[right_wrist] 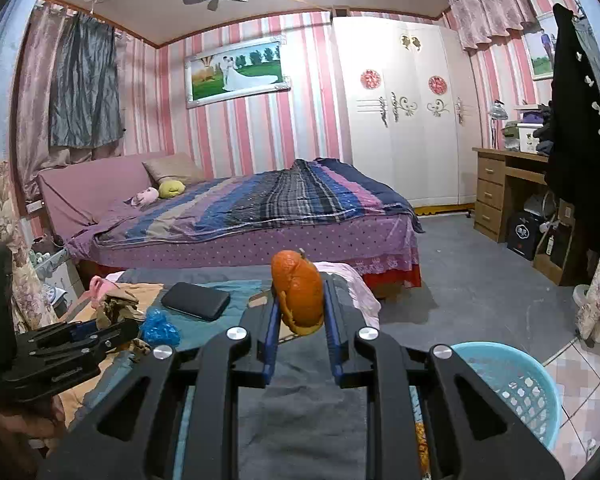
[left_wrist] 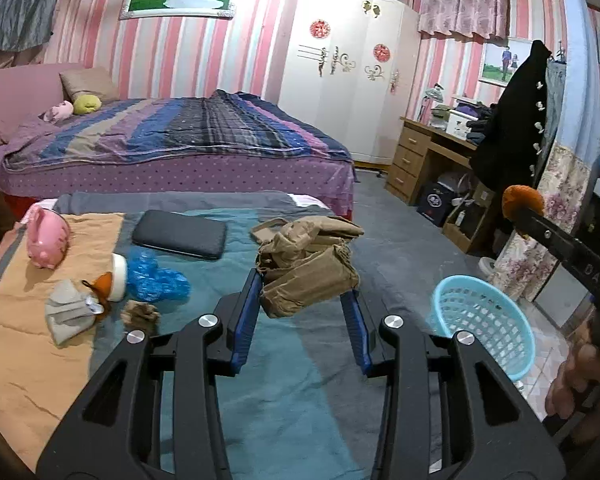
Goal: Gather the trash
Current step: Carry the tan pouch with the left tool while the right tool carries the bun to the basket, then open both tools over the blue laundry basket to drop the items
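My left gripper (left_wrist: 303, 288) is shut on a crumpled brown paper bag (left_wrist: 306, 266) and holds it above the small bed (left_wrist: 260, 360). My right gripper (right_wrist: 300, 300) is shut on an orange peel (right_wrist: 298, 296), also seen in the left wrist view (left_wrist: 522, 206), held up beside the bed and above the light blue basket (right_wrist: 516, 388), which shows in the left wrist view too (left_wrist: 486, 326). On the bed lie a crumpled blue plastic wrap (left_wrist: 156, 276), a grey paper wad (left_wrist: 66, 314), a small brown scrap (left_wrist: 140, 314) and more orange peel (left_wrist: 102, 286).
A pink piggy bank (left_wrist: 48, 242), a white cup (left_wrist: 120, 276) and a black pouch (left_wrist: 180, 234) lie on the small bed. A large bed (left_wrist: 172, 140) stands behind it. A wooden desk (left_wrist: 428, 156) and a coat rack (left_wrist: 516, 112) stand at the right.
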